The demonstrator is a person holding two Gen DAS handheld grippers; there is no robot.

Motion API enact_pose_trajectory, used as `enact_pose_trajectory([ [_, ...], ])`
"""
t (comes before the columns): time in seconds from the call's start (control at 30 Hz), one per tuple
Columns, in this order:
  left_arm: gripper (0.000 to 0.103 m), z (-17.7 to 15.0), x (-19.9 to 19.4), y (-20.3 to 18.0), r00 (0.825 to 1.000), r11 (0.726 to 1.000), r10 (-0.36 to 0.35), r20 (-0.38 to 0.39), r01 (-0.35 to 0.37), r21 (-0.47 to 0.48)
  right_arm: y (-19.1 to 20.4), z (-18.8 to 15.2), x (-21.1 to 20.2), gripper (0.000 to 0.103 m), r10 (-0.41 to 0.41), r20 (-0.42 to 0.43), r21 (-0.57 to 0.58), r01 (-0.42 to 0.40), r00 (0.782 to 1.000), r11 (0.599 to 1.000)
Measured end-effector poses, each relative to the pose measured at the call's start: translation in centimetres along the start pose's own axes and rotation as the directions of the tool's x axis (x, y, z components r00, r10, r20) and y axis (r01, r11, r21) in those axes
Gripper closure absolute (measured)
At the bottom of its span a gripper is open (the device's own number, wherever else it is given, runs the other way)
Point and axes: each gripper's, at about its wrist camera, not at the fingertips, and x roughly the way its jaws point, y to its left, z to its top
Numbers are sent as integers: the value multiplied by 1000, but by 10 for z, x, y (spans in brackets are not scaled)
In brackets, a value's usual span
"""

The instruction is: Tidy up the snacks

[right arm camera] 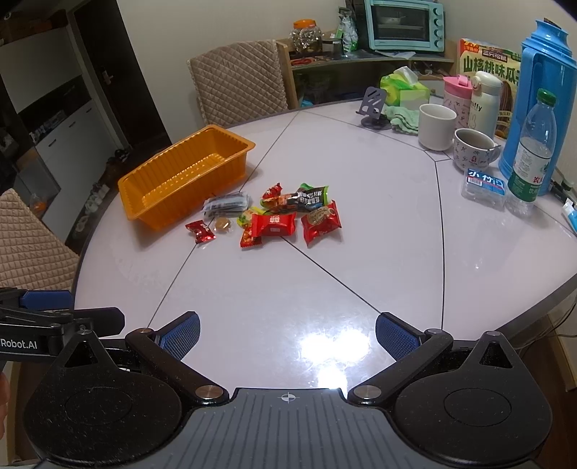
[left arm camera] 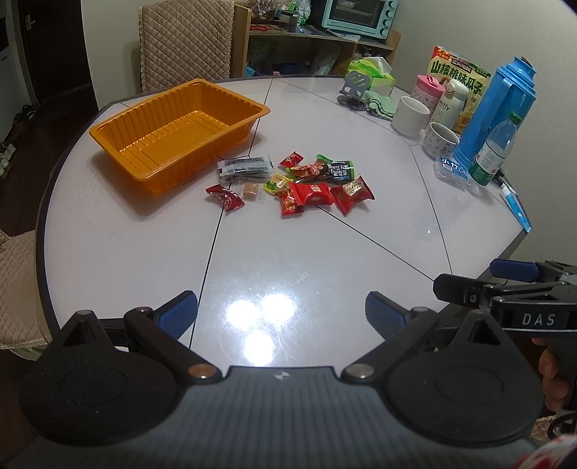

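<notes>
While both grippers gape, glass jar [right arm camera: 307, 34] only in right view

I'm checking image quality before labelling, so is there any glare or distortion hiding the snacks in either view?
Left wrist view: three bright lamp reflections sit on the glossy table near the open left gripper, well short of the snack pile. Right wrist view: one merged glare patch by the open right gripper; snacks and orange tray stay sharp. Fisheye bends the table edge in both.
</notes>
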Motion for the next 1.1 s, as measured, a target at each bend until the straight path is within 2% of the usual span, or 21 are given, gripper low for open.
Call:
enact_pose_trajectory([
  [1.1, 4, 4, -1, 10, 1000, 1000, -4, -3, 4, -9, 8, 2, 4, 0, -1, -4, -9, 1, 1000, 1000],
])
